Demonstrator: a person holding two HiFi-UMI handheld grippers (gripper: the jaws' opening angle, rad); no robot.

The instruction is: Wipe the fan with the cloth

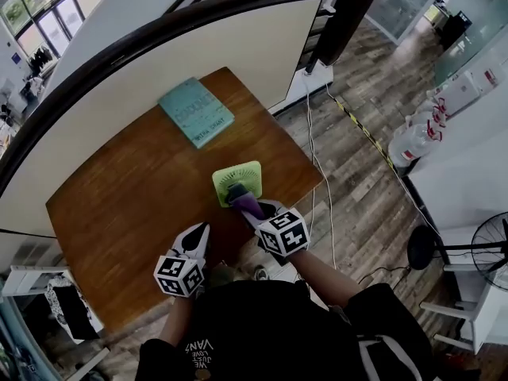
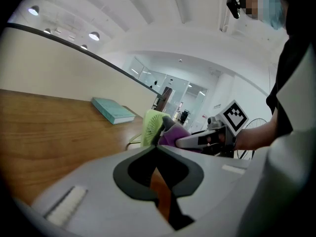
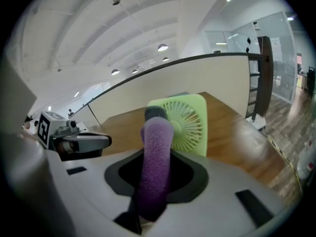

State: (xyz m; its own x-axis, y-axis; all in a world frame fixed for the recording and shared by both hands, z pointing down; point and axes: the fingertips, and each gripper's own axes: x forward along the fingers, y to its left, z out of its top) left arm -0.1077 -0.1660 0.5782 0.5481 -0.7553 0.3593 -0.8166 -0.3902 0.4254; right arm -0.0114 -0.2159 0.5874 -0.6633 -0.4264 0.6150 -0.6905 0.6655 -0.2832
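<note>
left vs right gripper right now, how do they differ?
The right gripper is shut on the purple cloth; the left gripper has jaws together, empty. The right gripper reaches the green fan, cloth at its grille; the left gripper sits back, clear of it. Both are over the wooden table.

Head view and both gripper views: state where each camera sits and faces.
Head view: on the person's head, facing steeply down at table, fan, book; left tool, right tool and torso show.
Left gripper view: on the left tool, facing along the table toward the fan; shut jaws, person's forearm show.
Right gripper view: on the right tool, facing the fan; jaws gripping the cloth show.
Shared: all see the fan.
</note>
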